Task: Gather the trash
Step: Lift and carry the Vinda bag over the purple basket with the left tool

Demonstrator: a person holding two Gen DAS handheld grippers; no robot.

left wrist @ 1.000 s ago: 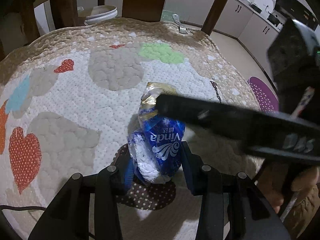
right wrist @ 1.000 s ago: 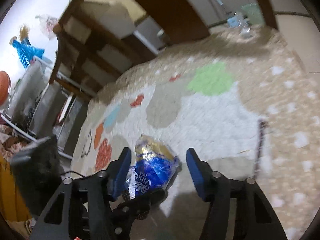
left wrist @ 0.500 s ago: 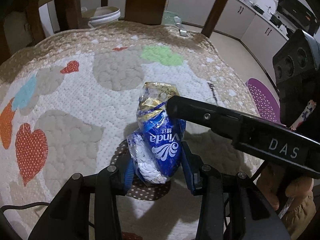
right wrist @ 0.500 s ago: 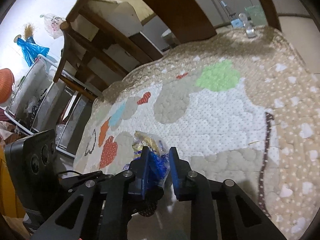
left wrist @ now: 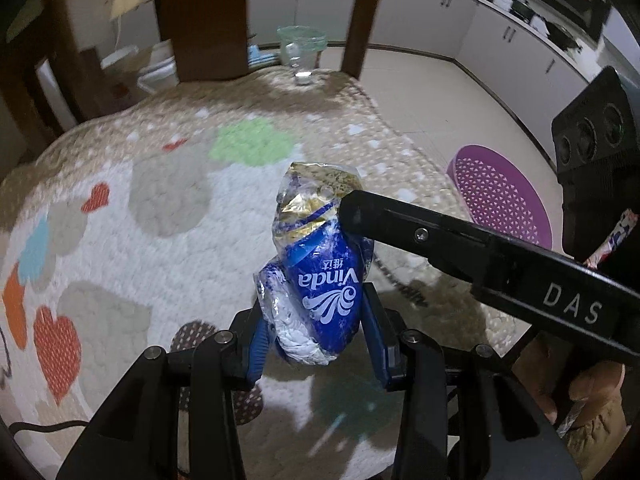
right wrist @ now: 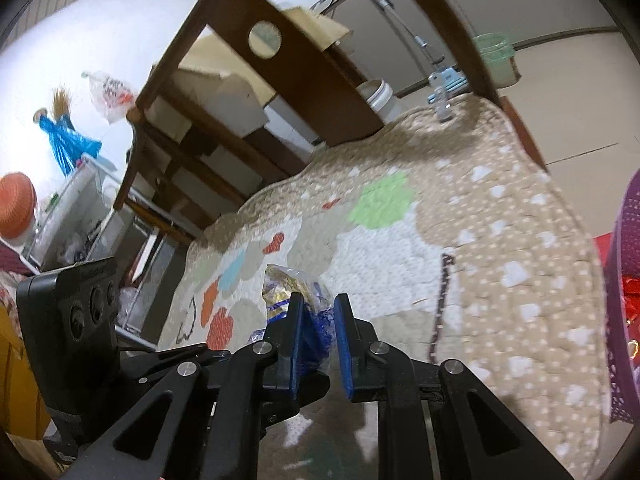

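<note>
A crumpled blue and gold Vinda tissue wrapper (left wrist: 324, 280) hangs above the heart-patterned quilt (left wrist: 160, 208). My left gripper (left wrist: 316, 322) is shut on its lower part, blue pads on both sides. My right gripper (right wrist: 319, 312) is shut on the wrapper's (right wrist: 316, 320) upper part. In the left wrist view the right gripper's black finger (left wrist: 440, 240) comes in from the right and covers the pack's top right edge. The left gripper's body (right wrist: 68, 312) shows at the lower left of the right wrist view.
A purple perforated basket (left wrist: 500, 196) stands on the floor right of the quilt; in the right wrist view its wall (right wrist: 624, 280) has something red inside. Dark wooden chair legs (left wrist: 208, 20) and a pale green bin (left wrist: 302, 44) stand beyond the quilt's far edge.
The right gripper's jaws closed on the top of the wrapper. Both grippers then rose with it, and the wrapper has left the quilt.
</note>
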